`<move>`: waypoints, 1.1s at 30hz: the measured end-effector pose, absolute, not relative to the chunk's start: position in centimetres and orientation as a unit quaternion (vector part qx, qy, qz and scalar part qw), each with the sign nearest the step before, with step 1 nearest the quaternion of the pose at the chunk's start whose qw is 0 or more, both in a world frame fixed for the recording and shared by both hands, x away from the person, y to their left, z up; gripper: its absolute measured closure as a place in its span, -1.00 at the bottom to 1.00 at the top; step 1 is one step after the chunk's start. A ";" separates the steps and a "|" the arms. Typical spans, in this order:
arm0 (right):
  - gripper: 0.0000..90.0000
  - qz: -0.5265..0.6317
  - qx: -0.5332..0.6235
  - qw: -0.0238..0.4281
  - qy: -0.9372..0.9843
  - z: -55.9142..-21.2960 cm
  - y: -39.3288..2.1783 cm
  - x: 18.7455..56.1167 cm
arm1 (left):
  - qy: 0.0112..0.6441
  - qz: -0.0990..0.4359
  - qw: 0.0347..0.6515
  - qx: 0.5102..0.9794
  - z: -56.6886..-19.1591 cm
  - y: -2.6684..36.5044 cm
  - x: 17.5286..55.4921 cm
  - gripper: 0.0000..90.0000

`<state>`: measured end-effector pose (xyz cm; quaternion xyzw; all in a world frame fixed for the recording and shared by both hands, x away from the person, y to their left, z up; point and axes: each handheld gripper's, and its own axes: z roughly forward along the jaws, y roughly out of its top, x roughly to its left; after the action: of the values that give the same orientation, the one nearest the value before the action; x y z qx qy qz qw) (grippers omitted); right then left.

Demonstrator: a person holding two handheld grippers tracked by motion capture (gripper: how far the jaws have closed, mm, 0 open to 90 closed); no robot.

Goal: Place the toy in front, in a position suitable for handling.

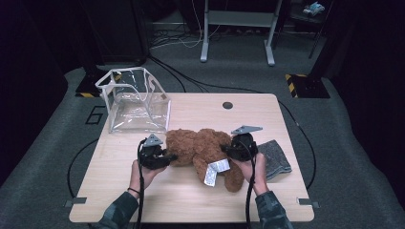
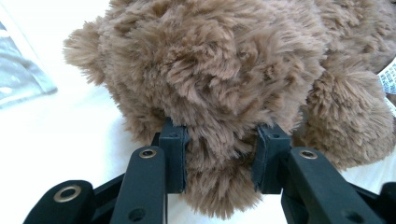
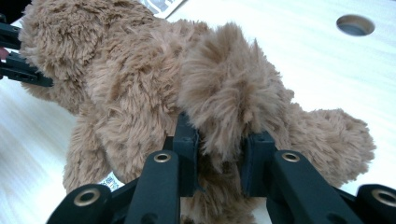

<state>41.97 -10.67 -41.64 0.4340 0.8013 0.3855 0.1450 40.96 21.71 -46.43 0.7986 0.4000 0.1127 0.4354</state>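
A brown plush teddy bear [image 1: 200, 148] lies across the middle of the wooden table [image 1: 119, 195], a white label [image 1: 213, 171] hanging from it toward the person. My left gripper [image 1: 169, 157] holds the bear's left end. In the left gripper view its jaws press into a tuft of the bear's fur [image 2: 210, 70], with my left gripper [image 2: 222, 140] shut on it. My right gripper [image 1: 227, 151] is at the bear's right end. In the right gripper view a furry limb of the bear [image 3: 224, 107] is pinched by my right gripper [image 3: 222, 140].
A clear plastic box-shaped bag [image 1: 133, 100] stands open at the table's back left. A grey cloth [image 1: 276, 158] lies to the right of the right hand. A round cable hole [image 1: 227, 105] sits near the far edge. Desk legs and cables are on the floor beyond.
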 end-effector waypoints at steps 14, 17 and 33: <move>0.56 0.379 0.452 0.138 0.796 -44.2 -11.3 41.1 | 0.395 0.133 0.438 0.797 -47.6 21.5 39.4 0.08; 0.38 0.380 0.451 0.142 0.795 -43.9 -11.4 41.1 | 0.396 0.145 0.436 0.795 -47.7 21.7 39.0 -0.12; -0.67 0.368 0.470 0.175 0.783 -42.7 -16.5 39.5 | 0.395 0.165 0.452 0.782 -50.0 22.4 37.8 -0.08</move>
<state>39.49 -16.47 -42.73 0.4700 0.7832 0.3677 0.1747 37.75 22.37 -49.97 0.7825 0.3954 0.1647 0.4520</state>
